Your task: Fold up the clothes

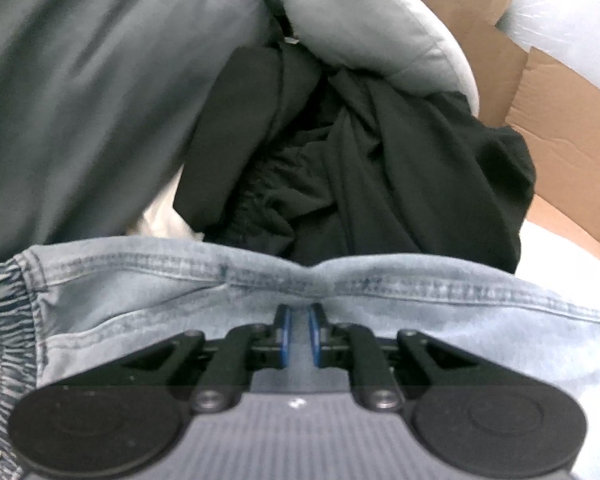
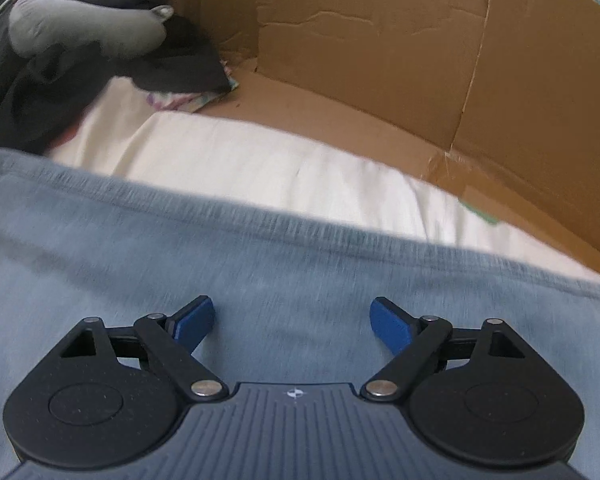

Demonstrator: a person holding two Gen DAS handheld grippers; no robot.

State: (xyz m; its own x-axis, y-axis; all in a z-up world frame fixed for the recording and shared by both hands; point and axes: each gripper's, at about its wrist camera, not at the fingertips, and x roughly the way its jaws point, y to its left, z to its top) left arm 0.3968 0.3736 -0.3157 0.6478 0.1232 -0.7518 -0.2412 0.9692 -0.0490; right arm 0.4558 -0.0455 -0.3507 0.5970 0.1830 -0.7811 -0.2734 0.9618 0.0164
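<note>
Left tool (image 1: 301, 322) pinches jeans (image 1: 140, 300) — (hem).

I am seeing my left gripper (image 1: 300, 320) with its two blue pads (image 1: 286, 334) drawn almost together, only a thin strip showing between them, and it is pinching a fold of the denim garment (image 1: 140, 292) just below the stitched hem. My right gripper (image 2: 292, 324) is standing with its jaws spread wide. Its blue pads (image 2: 392, 330) are staying well apart over the same pale blue cloth, and they are gripping nothing. I am seeing no hand in either view.
</note>
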